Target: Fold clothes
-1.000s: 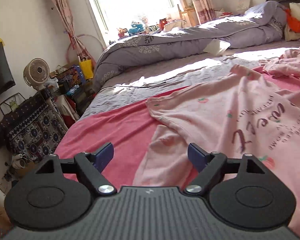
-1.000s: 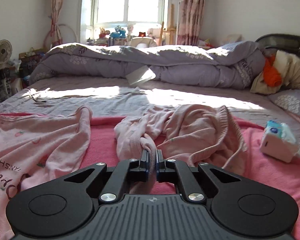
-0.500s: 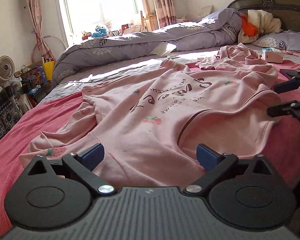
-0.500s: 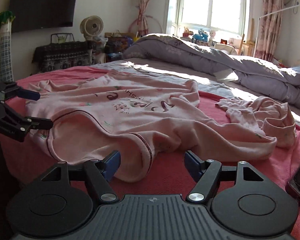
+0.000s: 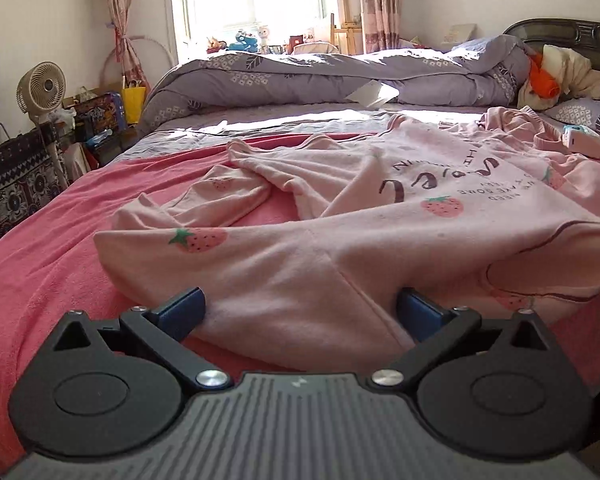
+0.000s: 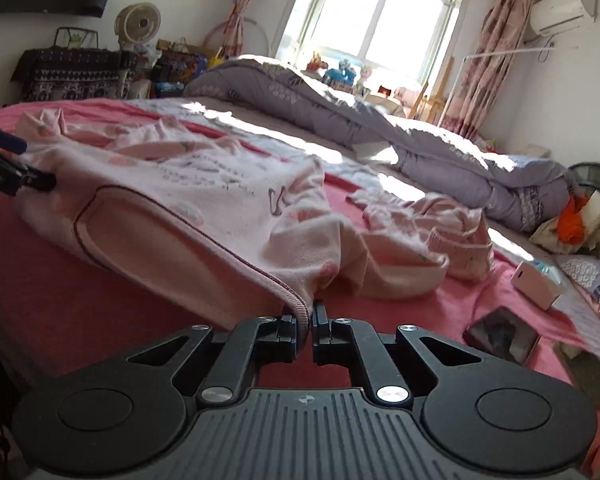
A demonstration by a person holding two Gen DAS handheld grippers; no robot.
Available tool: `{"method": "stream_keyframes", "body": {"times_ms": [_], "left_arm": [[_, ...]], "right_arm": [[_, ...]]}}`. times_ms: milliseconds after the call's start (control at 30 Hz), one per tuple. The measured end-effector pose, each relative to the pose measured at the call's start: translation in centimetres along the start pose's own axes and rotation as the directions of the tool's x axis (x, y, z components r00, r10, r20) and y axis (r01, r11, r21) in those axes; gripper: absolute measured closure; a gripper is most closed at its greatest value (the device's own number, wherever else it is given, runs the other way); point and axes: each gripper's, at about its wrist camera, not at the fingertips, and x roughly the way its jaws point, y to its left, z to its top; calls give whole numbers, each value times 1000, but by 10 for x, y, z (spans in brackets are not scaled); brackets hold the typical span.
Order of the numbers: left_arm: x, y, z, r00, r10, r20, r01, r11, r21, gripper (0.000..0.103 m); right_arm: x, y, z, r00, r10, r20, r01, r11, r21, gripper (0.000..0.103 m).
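Pink fleecy top [image 5: 380,216] is lying spread on the red blanket [image 5: 40,264], print side up, its near hem toward both grippers. Fabric is looking soft, light and limp, likely sagging wherever unsupported; the ribbed hem corners seem the best holds. Right gripper [image 6: 310,322] is clenching the hem edge. Left gripper [image 5: 300,312] is opening wide, cloth lying between its jaws, not pinched. Pink trousers [image 6: 440,232] are sitting bunched just beyond.

Opening tongs [image 5: 300,312] astride pink shirt [image 5: 380,216]
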Motion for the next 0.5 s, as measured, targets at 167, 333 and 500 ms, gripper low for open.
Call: {"method": "stream_keyframes", "body": {"times_ms": [167,333,500], "left_arm": [[-14,23,-2,997,69,16,-69,998,-14,0],[-29,57,13,981,177,76,-166,977,-131,0],[-5,102,15,989,147,4,-134,911,-390,0]], "right_arm": [[-1,2,-7,995,83,-55,-86,995,-58,88],[-27,-35,14,988,147,51,-148,989,4,50],[-40,-36,49,932,264,247,-275,961,12,45]]}}
